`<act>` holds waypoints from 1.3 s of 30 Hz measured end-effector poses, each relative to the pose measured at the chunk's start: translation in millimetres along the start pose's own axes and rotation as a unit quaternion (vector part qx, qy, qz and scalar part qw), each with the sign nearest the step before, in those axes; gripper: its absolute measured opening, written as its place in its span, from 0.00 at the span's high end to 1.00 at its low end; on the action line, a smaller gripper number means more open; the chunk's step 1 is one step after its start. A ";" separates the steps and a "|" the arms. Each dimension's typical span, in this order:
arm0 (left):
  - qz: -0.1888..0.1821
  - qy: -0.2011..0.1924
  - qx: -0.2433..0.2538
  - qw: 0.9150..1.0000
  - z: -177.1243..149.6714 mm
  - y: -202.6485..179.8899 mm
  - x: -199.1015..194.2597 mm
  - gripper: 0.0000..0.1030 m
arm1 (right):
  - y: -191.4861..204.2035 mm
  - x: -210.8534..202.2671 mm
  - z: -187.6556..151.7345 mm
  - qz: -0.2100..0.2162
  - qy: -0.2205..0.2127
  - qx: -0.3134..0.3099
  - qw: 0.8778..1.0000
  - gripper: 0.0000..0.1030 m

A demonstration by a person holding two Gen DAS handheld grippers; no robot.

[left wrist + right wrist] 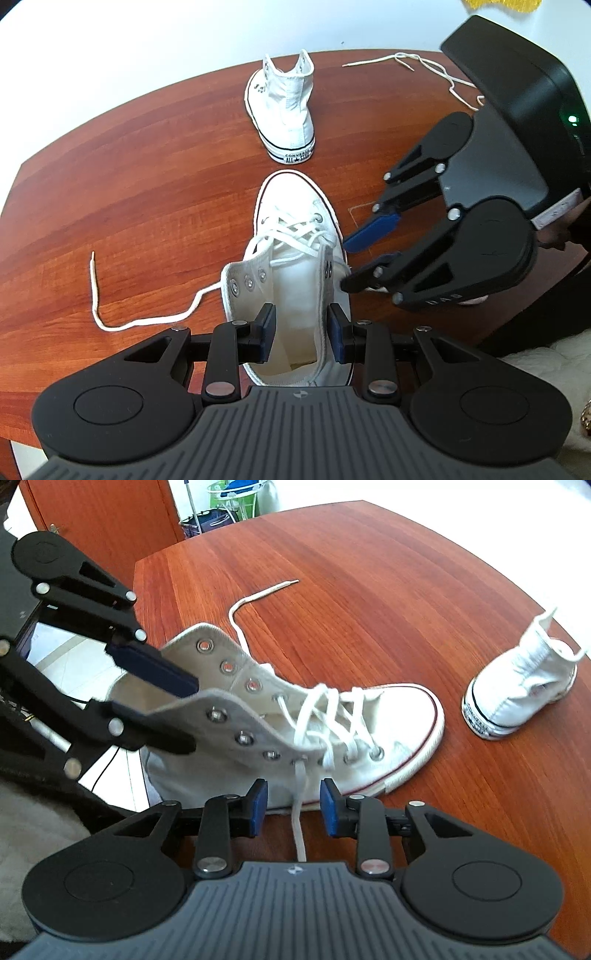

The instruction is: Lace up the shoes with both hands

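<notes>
My left gripper (301,334) clamps shoe (332,738) flap; right gripper (293,806) apart round lace (299,812); lace may slip, unpinched.

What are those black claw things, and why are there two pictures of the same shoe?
Each claw is a hand-held gripper: a person holds one in each hand, and each has a small camera looking along its fingers. So there are two pictures.

The left hand-held gripper shows in its own picture, with one finger inside the near shoe and the other outside its wall, and no gap showing. The right hand-held gripper is open around a lace end hanging from that shoe, not pinching it. A second shoe stands further away on the wooden table, with a loose lace beside it.
</notes>
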State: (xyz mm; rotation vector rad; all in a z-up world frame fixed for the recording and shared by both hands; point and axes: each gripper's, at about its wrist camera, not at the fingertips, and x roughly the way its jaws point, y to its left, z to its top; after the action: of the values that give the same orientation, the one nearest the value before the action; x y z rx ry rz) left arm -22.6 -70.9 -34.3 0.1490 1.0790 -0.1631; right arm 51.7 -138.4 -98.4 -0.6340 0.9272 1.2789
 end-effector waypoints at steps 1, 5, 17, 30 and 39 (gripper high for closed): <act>0.000 0.000 0.000 1.000 -0.3 0.1 -0.2 0.68 | -0.8 2.0 1.8 0.001 0.000 0.000 1.000 0.82; 0.002 0.001 -0.003 1.000 -0.6 1.4 0.0 0.68 | -2.0 7.3 5.0 0.002 0.005 -0.007 1.000 0.91; -0.002 0.006 -0.008 1.000 -3.0 4.6 5.4 0.68 | -2.4 -6.1 -12.9 -0.015 0.022 0.006 1.000 0.98; -0.006 0.005 -0.004 1.000 -0.3 3.4 10.0 0.68 | -9.2 -25.8 -56.7 -0.035 0.059 0.061 0.996 0.99; -0.011 -0.007 -0.001 1.000 5.0 -0.7 7.7 0.68 | -6.4 -30.4 -60.6 -0.036 0.054 0.058 0.996 0.95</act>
State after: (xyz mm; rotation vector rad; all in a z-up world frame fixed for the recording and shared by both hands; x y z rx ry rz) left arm -14.8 -73.0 -38.7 0.1343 1.0667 -0.1829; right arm 43.5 -205.8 -103.7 -0.6455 1.0506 1.1276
